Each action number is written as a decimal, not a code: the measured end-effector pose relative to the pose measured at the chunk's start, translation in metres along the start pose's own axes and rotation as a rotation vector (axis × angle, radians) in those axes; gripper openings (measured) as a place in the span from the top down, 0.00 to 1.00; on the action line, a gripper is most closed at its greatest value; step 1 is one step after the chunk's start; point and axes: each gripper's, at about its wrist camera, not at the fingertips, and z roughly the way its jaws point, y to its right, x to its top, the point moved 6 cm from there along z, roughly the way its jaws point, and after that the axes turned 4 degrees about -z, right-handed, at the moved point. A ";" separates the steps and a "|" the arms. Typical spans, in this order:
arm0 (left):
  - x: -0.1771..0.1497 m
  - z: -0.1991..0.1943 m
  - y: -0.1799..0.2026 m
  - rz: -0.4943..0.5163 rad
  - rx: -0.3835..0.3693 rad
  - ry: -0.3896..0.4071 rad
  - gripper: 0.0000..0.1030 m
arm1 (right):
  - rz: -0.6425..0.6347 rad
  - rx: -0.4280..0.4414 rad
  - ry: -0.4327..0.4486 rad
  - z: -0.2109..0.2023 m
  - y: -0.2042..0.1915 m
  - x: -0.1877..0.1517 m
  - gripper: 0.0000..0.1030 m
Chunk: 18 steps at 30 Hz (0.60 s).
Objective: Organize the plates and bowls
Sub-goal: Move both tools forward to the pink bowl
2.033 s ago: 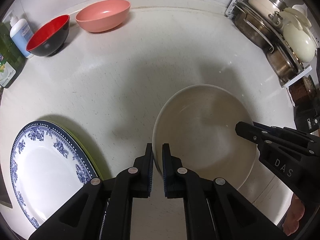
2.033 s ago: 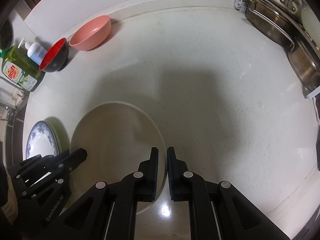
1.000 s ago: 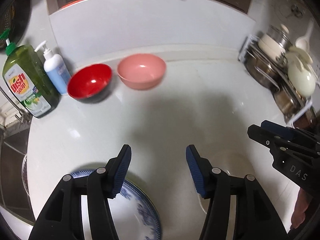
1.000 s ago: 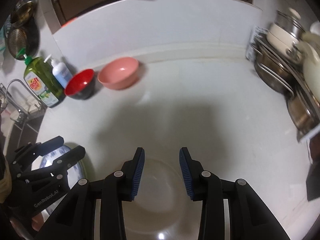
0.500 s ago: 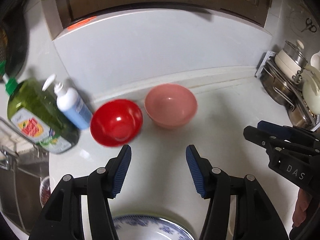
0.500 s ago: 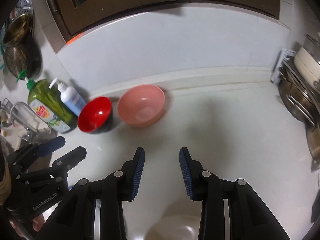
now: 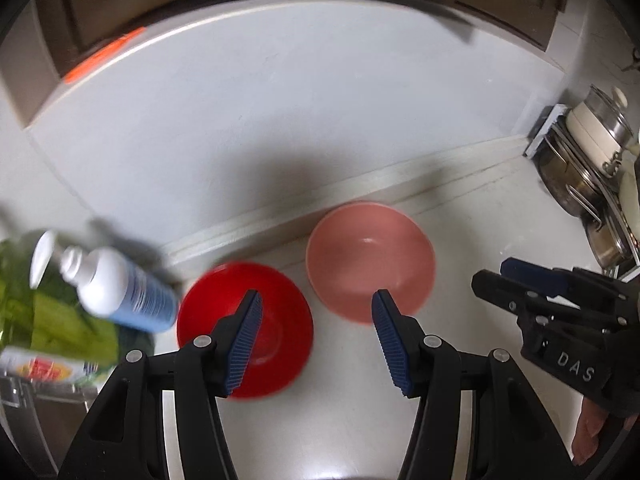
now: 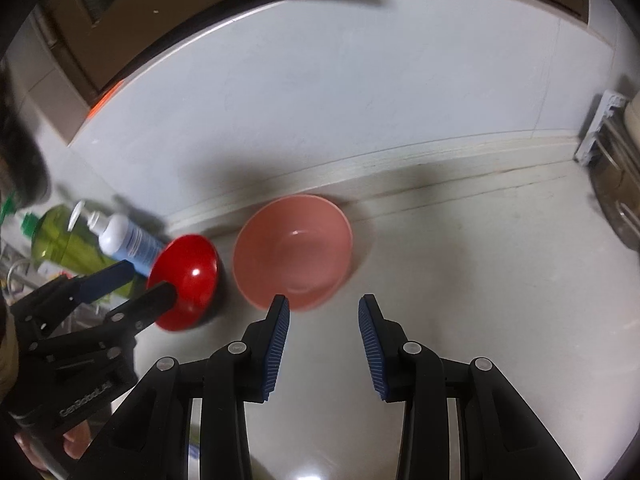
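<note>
A red bowl (image 7: 276, 320) and a pink bowl (image 7: 370, 264) sit side by side on the white counter (image 7: 480, 220) near the back wall. My left gripper (image 7: 316, 308) is open and empty, hovering close over them, its left finger above the red bowl. My right gripper (image 8: 323, 312) is open and empty, just in front of the pink bowl (image 8: 294, 246). The red bowl (image 8: 188, 276) lies to its left, partly behind the left gripper (image 8: 132, 284). The right gripper (image 7: 492, 276) shows at the right of the left wrist view.
A white and blue pump bottle (image 7: 116, 284) and a green dish soap bottle (image 7: 44, 320) stand left of the red bowl, by the sink edge (image 7: 44, 400). A rack of pots and lids (image 7: 592, 184) stands at the right.
Both grippers let go of the cream bowl, opened, and moved forward to the red and pink bowls, which now look larger and closer. The blue-patterned plate and cream bowl have left view.
</note>
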 end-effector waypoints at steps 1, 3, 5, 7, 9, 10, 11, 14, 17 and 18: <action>0.006 0.008 -0.002 0.005 -0.006 -0.007 0.46 | 0.012 -0.003 -0.002 0.006 0.000 0.003 0.64; 0.013 0.020 -0.004 0.015 -0.012 -0.020 0.46 | 0.028 -0.007 -0.013 0.015 0.003 0.009 0.64; 0.019 0.032 -0.005 0.029 -0.017 -0.034 0.46 | 0.047 -0.011 -0.026 0.023 0.004 0.012 0.64; 0.024 0.044 -0.007 0.039 -0.017 -0.048 0.46 | 0.067 -0.016 -0.043 0.034 0.008 0.015 0.64; 0.027 0.057 -0.008 0.052 -0.013 -0.064 0.47 | 0.092 -0.024 -0.062 0.047 0.010 0.018 0.64; 0.029 0.062 -0.008 0.056 -0.008 -0.072 0.49 | 0.103 -0.024 -0.067 0.051 0.011 0.018 0.64; 0.029 0.068 -0.010 0.060 -0.001 -0.082 0.50 | 0.111 -0.022 -0.077 0.056 0.013 0.018 0.64; 0.029 0.083 -0.009 0.075 0.012 -0.106 0.53 | 0.121 -0.035 -0.104 0.069 0.015 0.017 0.64; 0.028 0.097 -0.007 0.081 0.018 -0.133 0.57 | 0.122 -0.039 -0.129 0.078 0.021 0.014 0.64; 0.027 0.102 -0.007 0.077 0.015 -0.141 0.58 | 0.129 -0.039 -0.141 0.081 0.021 0.013 0.64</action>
